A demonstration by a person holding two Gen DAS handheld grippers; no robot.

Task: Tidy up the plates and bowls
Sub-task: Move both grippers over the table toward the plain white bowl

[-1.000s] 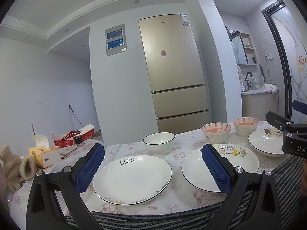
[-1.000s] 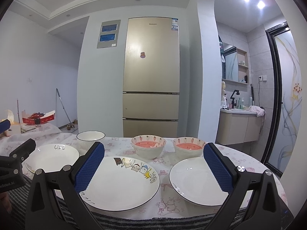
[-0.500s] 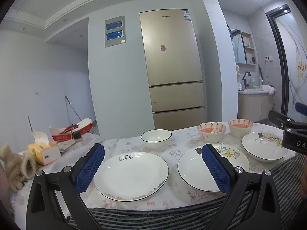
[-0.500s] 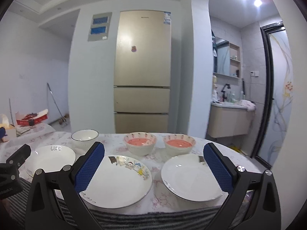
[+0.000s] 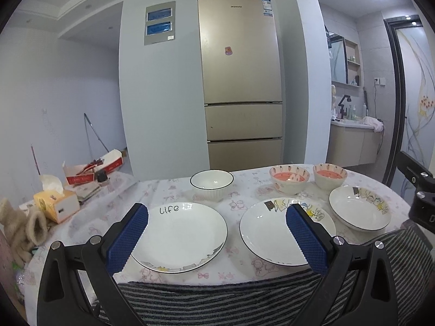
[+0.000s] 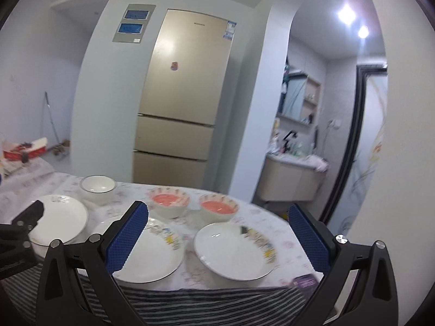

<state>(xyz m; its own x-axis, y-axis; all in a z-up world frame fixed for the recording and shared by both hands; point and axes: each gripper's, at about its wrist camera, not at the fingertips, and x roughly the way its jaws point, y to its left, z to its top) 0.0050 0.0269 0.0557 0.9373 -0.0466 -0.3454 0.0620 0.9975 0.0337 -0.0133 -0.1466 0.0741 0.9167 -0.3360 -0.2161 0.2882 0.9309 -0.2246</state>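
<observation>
Three plates and three bowls on a round table under a patterned cloth; nearest the left side, a white plate lettered "Life"; beside it, apart, a plate with cartoon figures; to the right of that, a deeper cartoon dish; none of the three overlaps another. Behind the plates, a white bowl with a dark rim and two pink-lined bowls, the left one and the right one, standing just beside each other. Left gripper held above the near table edge, its blue-padded jaws spread wide and holding nothing, the "Life" plate between and beyond them; right gripper likewise spread and empty, framing the cartoon plate and the deeper dish; the right-wrist view is blurred. A striped cloth lies along the near edge. At far left, a tissue box and a red-and-white carton; behind the table, a gold refrigerator against the wall; at right, a washbasin cabinet.
</observation>
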